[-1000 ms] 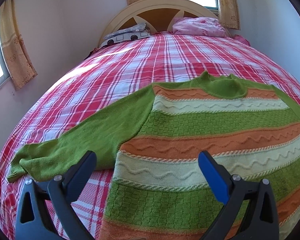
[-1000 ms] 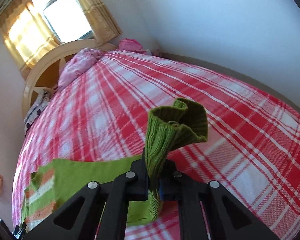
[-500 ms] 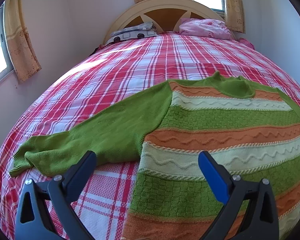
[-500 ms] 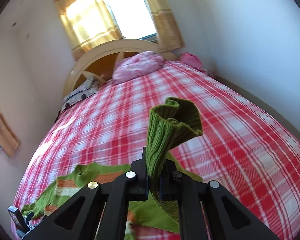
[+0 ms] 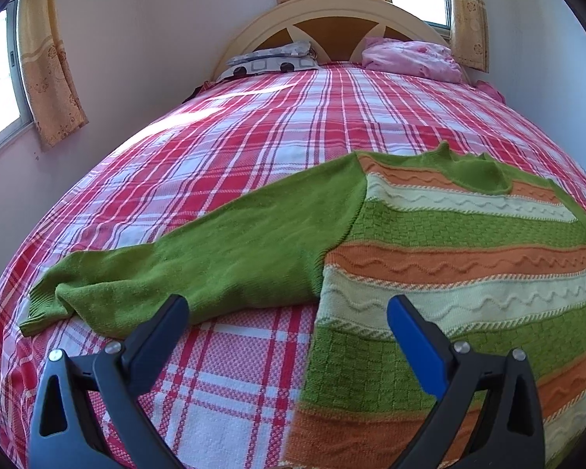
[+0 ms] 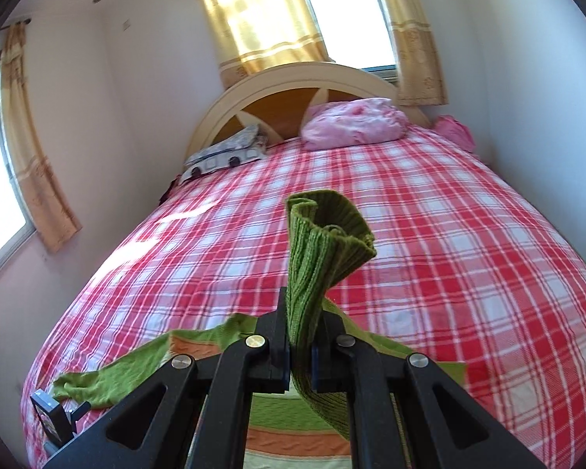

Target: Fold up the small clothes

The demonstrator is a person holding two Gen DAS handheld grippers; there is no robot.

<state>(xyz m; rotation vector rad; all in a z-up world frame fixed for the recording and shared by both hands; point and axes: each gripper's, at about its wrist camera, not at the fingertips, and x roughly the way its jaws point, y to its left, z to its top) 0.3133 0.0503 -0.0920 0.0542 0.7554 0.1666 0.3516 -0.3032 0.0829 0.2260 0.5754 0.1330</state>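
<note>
The sweater (image 5: 449, 258) lies flat on the bed (image 5: 277, 125), its left sleeve (image 5: 199, 269) extending leftward just beyond the spread left gripper (image 5: 285, 332), the nearer tool, while the right gripper (image 6: 301, 355) pinches the raised right cuff (image 6: 324, 242).

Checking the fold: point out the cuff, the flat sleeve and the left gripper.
cuff (image 6: 324, 242), right wrist view, ribbed end above the shut jaws.
flat sleeve (image 5: 230, 250), left wrist view, mid-length.
left gripper (image 5: 287, 314), left wrist view, between fingertips.
</note>
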